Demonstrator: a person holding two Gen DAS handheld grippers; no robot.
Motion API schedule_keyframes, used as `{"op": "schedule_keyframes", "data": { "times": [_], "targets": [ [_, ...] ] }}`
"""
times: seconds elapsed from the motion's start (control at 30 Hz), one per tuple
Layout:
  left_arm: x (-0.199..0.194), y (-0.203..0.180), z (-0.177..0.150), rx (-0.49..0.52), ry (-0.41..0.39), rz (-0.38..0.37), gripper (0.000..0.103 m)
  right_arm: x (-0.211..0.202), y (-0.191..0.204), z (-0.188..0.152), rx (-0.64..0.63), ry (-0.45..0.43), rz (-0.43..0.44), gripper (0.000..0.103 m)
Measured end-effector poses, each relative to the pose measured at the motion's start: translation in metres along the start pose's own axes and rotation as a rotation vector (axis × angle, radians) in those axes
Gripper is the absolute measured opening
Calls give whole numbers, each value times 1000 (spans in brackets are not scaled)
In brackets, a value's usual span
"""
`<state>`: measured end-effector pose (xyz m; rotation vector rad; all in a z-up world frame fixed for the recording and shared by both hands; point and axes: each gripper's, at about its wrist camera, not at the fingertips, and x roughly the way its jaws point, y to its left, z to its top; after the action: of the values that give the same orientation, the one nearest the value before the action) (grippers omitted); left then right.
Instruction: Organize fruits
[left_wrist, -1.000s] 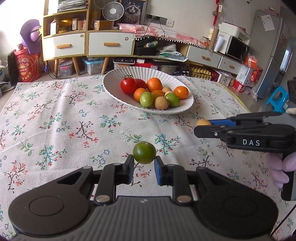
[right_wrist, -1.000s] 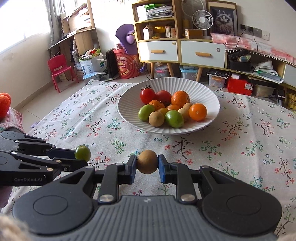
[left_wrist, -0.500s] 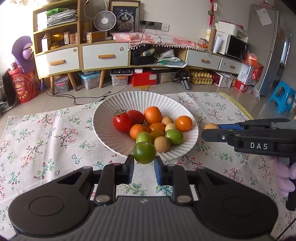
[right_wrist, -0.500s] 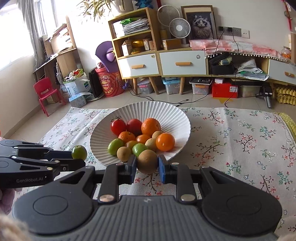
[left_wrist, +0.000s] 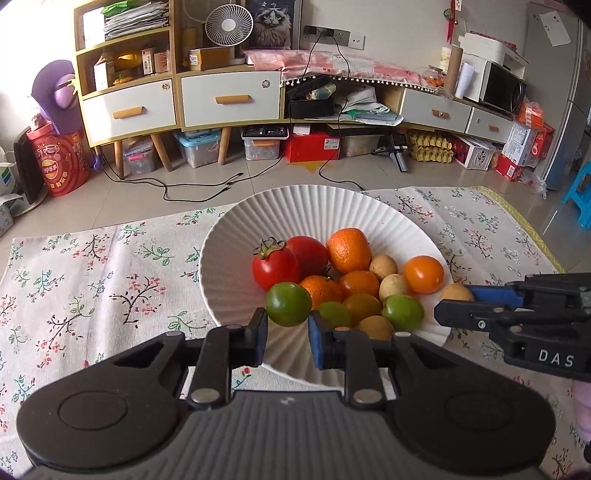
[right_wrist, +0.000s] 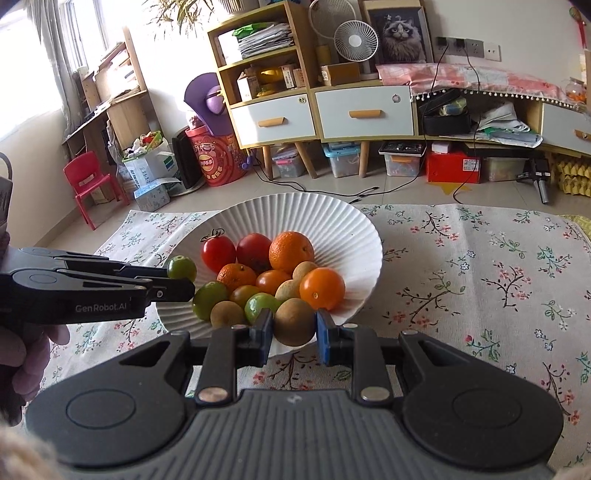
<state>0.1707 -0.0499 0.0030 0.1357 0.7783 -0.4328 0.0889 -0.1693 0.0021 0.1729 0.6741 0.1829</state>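
The left gripper (left_wrist: 287, 332) is gripping a green lime (left_wrist: 288, 303) between its fingers (left_wrist: 257, 334), one pad on each side of the fruit. The lime is round, glossy and smooth-skinned, so no long axis matters. It is hanging just inside the near rim of the white ribbed bowl (left_wrist: 229, 243), directly ahead of the fingers and above the bowl's bare near-left floor. The heap of fruit is lying just beyond and to the right of it.

The right gripper (right_wrist: 294, 332) is clamping a brown, matte, round fruit (right_wrist: 294, 322), possibly a longan. In the right wrist view it is sitting over the bowl's near-right rim, close to an orange mandarin (right_wrist: 322, 288) and a green lime in the bowl (right_wrist: 260, 304). Both held fruits are over the bowl, so neither hand is clearly the nearer one; the left one looks to be further inside the rim.

Judging from this, the placing step is nearly at its end: each hand probably needs only a short lowering and an opening of the fingers. The brown fruit, being at the rim, could roll out onto the floral tablecloth (right_wrist: 480, 266) covering the tabletop if let go too early.

Further in, two red tomatoes (left_wrist: 275, 267) and a large orange (left_wrist: 348, 250) are resting toward the back of the heap. Beyond the tabletop, a cabinet with white drawers (left_wrist: 231, 98) is standing against the wall.
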Motion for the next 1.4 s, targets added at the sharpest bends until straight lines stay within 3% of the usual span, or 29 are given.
{"op": "schedule_keyframes", "data": {
  "times": [0.17, 0.3, 0.4, 0.47, 0.6, 0.77, 1.0, 1.13, 1.4],
  "targets": [
    [3, 3, 0, -23, -1, -4, 19, 3, -1, 0, 4, -1, -1, 22],
    [-2, 6, -2, -51, -23, -12, 24, 0, -4, 0, 34, -25, 27, 32],
    [-14, 9, -7, -78, -48, -30, 35, -6, -5, 2, 53, -36, 34, 37],
    [-22, 8, -10, -75, -58, -19, 50, -10, -6, 3, 58, -38, 22, 40],
    [-39, 6, -24, -59, -51, 15, 62, -21, -9, 2, 96, -36, -33, 57],
    [-60, 8, -44, -97, -25, 63, 81, -36, -2, -1, 73, -26, -128, 69],
    [-96, 0, -65, -123, -6, 136, 91, -59, 21, -9, 22, 3, -230, 84],
    [-113, -7, -75, -137, -12, 170, 99, -65, 34, -20, 22, 57, -289, 87],
    [-130, -5, -85, -194, 16, 206, 99, -77, 56, -46, 14, 108, -345, 95]
  ]
}}
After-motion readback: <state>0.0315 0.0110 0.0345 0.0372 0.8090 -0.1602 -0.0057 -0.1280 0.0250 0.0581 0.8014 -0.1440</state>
